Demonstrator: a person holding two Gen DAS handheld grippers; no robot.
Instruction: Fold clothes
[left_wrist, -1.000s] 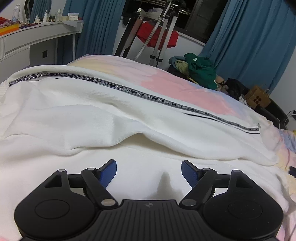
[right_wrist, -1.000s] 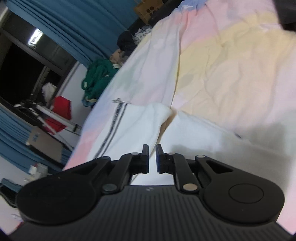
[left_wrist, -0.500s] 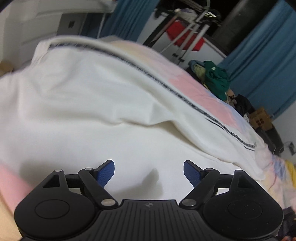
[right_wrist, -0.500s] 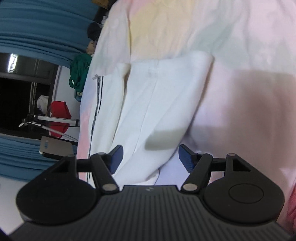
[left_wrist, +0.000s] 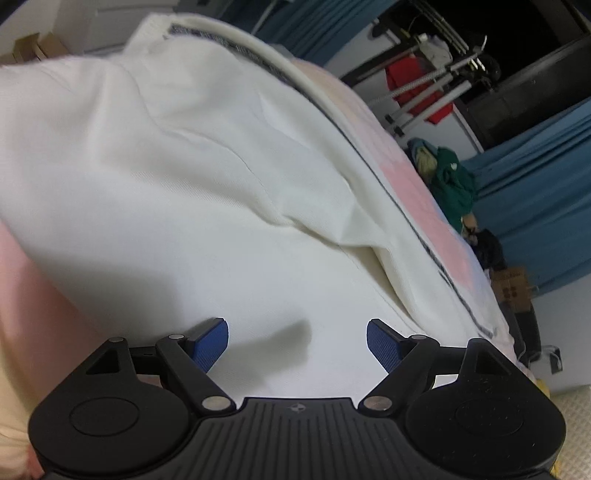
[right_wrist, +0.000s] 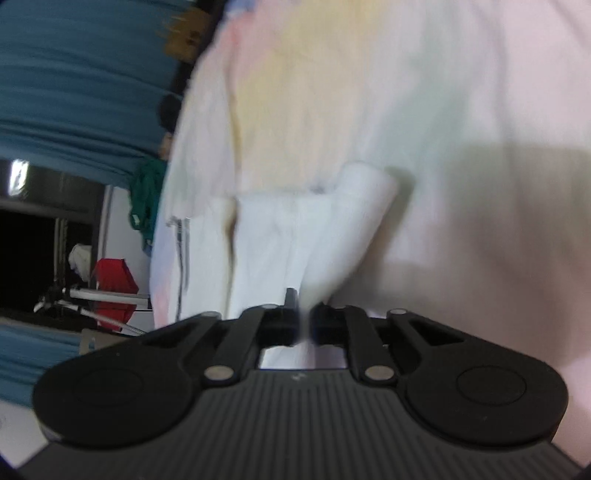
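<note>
Pastel bedding (right_wrist: 461, 92) is blurred in the right wrist view, where the right gripper (right_wrist: 303, 320) is seen pinched on a fold of the white garment (right_wrist: 295, 236). Only the left wrist view shows the garment (left_wrist: 207, 177) spread across the bed with its dark trim stripe (left_wrist: 417, 236), the left gripper (left_wrist: 297, 341) being held wide apart above it; blue curtains (left_wrist: 546, 206) are cut off at the edge.

curtains (left_wrist: 546, 206): blue | window (left_wrist: 517, 22): dark | bedsheet (right_wrist: 369, 92): pastel | drying rack (left_wrist: 436, 85): metal | wall (left_wrist: 365, 79): white
</note>
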